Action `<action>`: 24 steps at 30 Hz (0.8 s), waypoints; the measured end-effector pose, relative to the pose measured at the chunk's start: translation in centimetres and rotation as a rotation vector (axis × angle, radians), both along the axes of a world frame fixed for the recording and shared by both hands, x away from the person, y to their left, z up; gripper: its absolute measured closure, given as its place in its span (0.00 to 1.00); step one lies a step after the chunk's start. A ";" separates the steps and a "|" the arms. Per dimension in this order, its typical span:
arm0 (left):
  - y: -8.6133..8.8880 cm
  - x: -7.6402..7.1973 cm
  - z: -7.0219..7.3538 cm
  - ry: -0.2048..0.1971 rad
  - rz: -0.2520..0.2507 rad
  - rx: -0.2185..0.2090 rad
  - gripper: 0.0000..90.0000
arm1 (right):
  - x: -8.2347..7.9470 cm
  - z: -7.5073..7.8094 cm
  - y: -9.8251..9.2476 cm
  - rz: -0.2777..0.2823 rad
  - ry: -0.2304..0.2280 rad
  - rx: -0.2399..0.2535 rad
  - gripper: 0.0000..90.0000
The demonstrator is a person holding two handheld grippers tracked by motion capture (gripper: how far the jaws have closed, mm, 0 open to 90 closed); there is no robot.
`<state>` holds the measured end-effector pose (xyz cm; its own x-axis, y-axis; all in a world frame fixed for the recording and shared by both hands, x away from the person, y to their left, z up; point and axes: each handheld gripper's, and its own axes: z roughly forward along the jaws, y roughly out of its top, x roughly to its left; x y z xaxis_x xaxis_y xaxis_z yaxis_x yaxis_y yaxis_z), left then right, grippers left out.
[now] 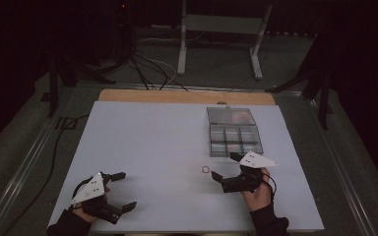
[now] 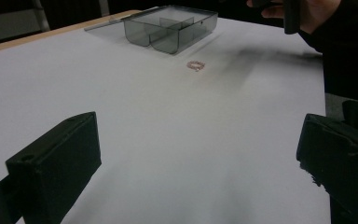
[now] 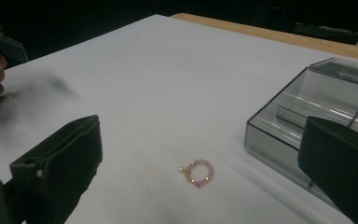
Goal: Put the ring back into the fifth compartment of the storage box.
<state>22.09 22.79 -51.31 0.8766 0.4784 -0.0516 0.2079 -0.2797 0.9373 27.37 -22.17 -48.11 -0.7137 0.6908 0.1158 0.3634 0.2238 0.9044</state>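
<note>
My left gripper [image 1: 119, 191] sits at the near left of the worktop [image 1: 147, 142], fingers wide apart, nothing between them, well away from the work. Idle, by the look of it.

Right gripper [image 1: 226, 167] is near right, fingers also spread and empty, aimed at the ring [image 3: 197, 172]. In the right gripper view the ring lies flat on the worktop between my two fingers but farther out, not touched. It's a small beaded ring, pinkish with some gold beads.

Past it, far right: the clear box [image 1: 235, 139], divided into compartments, lid [image 1: 230, 116] swung open behind. Ring is just beside its near left corner, outside it. Compartments look empty as far as I can tell.

Status, my read: box opened, ring not grasped yet. Left: close in, pinch ring, lift, drop into a compartment. Thin and flat on the surface, so the pinch may slip.
</note>
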 end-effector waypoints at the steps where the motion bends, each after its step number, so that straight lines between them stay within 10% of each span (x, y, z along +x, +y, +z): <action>1: 0.0 0.0 0.0 0.000 -0.001 -0.001 0.01 | 0.1 0.0 0.2 0.003 0.001 -0.001 0.00; 24: 0.0 0.0 0.0 0.005 -0.003 -0.003 0.01 | 1.2 -1.0 1.9 0.021 0.050 -0.024 0.00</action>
